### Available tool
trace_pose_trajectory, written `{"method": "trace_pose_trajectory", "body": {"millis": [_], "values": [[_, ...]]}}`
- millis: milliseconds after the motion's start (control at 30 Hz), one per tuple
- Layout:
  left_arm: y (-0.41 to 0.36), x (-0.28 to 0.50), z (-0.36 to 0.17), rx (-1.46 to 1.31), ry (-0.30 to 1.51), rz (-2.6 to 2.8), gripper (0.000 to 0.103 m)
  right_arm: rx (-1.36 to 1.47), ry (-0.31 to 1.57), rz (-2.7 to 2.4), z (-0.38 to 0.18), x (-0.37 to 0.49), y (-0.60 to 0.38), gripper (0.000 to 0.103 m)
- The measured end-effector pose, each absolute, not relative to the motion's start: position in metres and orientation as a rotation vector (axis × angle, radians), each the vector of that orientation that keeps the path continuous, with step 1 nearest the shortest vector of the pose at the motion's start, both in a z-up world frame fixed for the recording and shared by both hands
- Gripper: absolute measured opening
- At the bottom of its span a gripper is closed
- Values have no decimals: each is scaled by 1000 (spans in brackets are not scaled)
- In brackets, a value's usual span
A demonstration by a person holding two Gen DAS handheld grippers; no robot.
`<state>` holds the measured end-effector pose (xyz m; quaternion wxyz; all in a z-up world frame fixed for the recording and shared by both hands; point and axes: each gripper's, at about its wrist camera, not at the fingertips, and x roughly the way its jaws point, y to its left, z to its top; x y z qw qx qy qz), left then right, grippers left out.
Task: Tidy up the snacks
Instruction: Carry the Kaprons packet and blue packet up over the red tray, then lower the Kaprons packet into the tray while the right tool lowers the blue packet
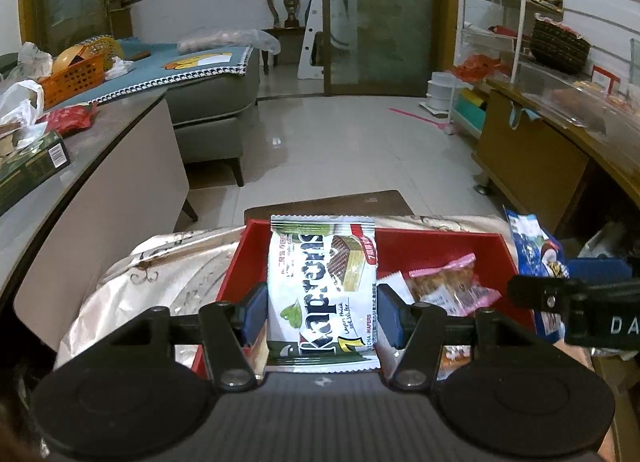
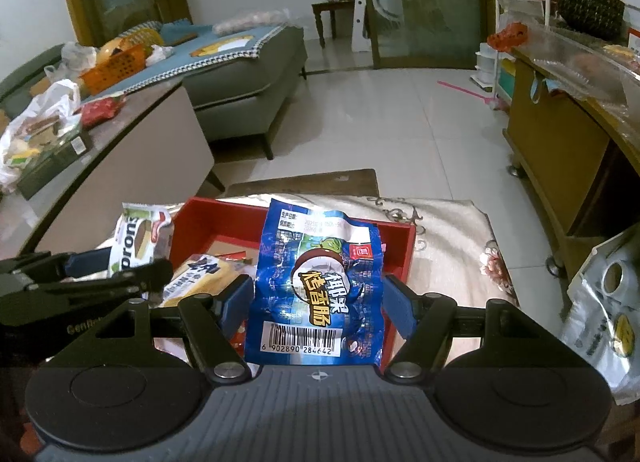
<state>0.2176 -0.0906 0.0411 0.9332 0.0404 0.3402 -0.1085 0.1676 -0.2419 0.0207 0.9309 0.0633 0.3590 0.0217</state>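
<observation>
Pinched flat in left claw, light crinkly wafer pack; in right claw, soft slippery sausage pouch; best gripped mid-body.

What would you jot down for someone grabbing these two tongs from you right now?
Left tongs: shut on the white wafer packet, held above the red tray.
Right tongs: shut on the blue sausage packet, also over the tray.
Done: a pink-wrapped snack and a yellow packet lie in the tray.
Left: put both held packets down in it, likely next. More snacks may remain on the side table.
</observation>
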Motion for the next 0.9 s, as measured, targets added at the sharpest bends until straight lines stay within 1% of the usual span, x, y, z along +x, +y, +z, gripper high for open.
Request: {"method": "trace_pose_trajectory", "body": {"millis": [533, 900], "values": [[-112, 258, 12, 130, 758, -200, 50, 107, 830, 31, -12, 212, -237, 76], [-117, 271, -7, 155, 800, -188, 50, 80, 882, 32, -28, 228, -233, 76]]}}
